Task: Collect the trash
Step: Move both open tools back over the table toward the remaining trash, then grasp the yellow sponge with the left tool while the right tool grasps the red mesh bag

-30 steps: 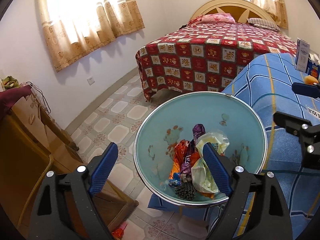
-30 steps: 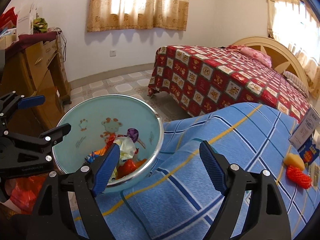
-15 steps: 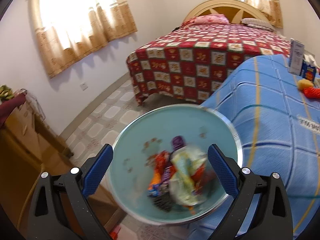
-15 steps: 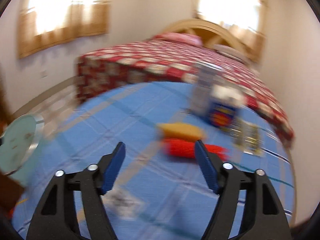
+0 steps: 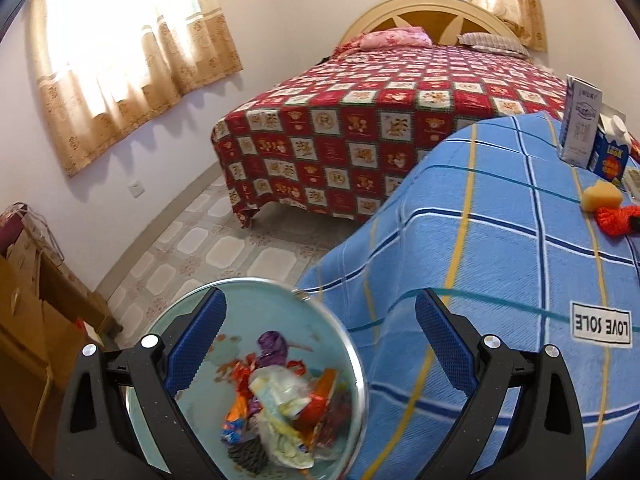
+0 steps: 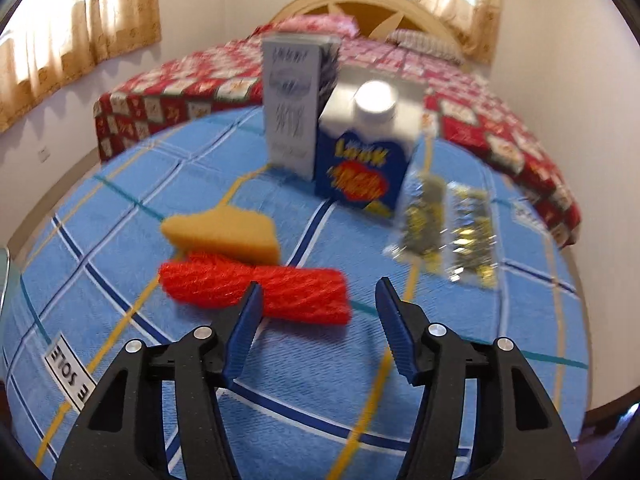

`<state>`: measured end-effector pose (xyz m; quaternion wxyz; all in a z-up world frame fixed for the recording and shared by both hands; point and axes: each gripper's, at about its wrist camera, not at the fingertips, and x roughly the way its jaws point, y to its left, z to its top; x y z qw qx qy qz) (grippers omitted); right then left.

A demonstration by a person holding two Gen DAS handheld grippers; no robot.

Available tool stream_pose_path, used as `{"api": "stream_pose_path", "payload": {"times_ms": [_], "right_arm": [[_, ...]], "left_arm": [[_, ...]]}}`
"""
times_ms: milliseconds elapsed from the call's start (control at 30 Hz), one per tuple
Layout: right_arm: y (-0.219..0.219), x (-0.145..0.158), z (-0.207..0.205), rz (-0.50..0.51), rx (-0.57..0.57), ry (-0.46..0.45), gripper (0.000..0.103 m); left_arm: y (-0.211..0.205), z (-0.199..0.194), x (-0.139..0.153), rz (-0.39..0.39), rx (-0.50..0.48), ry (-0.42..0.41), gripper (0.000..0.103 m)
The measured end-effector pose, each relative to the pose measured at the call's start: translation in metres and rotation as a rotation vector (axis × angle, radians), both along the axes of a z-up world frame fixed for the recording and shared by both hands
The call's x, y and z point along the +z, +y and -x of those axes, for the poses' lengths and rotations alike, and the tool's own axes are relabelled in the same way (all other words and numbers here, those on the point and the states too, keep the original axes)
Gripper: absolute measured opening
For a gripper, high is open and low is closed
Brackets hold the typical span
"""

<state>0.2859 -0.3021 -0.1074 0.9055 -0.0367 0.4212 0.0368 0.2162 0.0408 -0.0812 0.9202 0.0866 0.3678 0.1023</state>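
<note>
A round pale-green trash bin (image 5: 192, 408) with a metal rim holds several crumpled wrappers (image 5: 280, 400). My left gripper (image 5: 320, 344) is open and empty above its right rim. My right gripper (image 6: 320, 308) is open and empty, just in front of a red net piece (image 6: 256, 288) on the blue plaid bed cover (image 6: 280, 380). A yellow sponge wedge (image 6: 224, 232) touches the net. Behind stand a blue carton (image 6: 364, 160), a grey box (image 6: 296, 104) and two shiny wrappers (image 6: 448, 228). The net (image 5: 616, 218), sponge (image 5: 602, 196) and boxes (image 5: 582, 128) show far right in the left wrist view.
A bed with a red patterned cover (image 5: 380, 120) stands behind the blue bed. A wooden cabinet (image 5: 24, 320) is at the left by the wall. Tiled floor (image 5: 208, 248) lies between the beds and the wall. A "LOVE SOLE" label (image 5: 602, 324) is on the blue cover.
My right gripper has swung from the bin to the items on the blue bed and moved close to the red net. The left gripper drifted right; the bin sits lower left in its view.
</note>
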Motion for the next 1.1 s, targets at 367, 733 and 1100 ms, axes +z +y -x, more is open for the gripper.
{"api": "stream_pose_path", "payload": {"times_ms": [367,733,1100], "right_arm": [[-0.009,0.006,0.025,-0.060,0.061,0.000,0.006],[-0.014,0.029,0.035,-0.059,-0.003,-0.091,0.055],[-0.004,0.019,0.017,-0.084,0.076,-0.006,0.016]], "left_arm": [[-0.039,-0.015,0.004,0.012,-0.090,0.013,0.094],[-0.042,-0.024,-0.001,0.019,-0.065,0.015,0.094],[-0.064,-0.030,0.006,0.050,-0.145,0.013,0.093]]}}
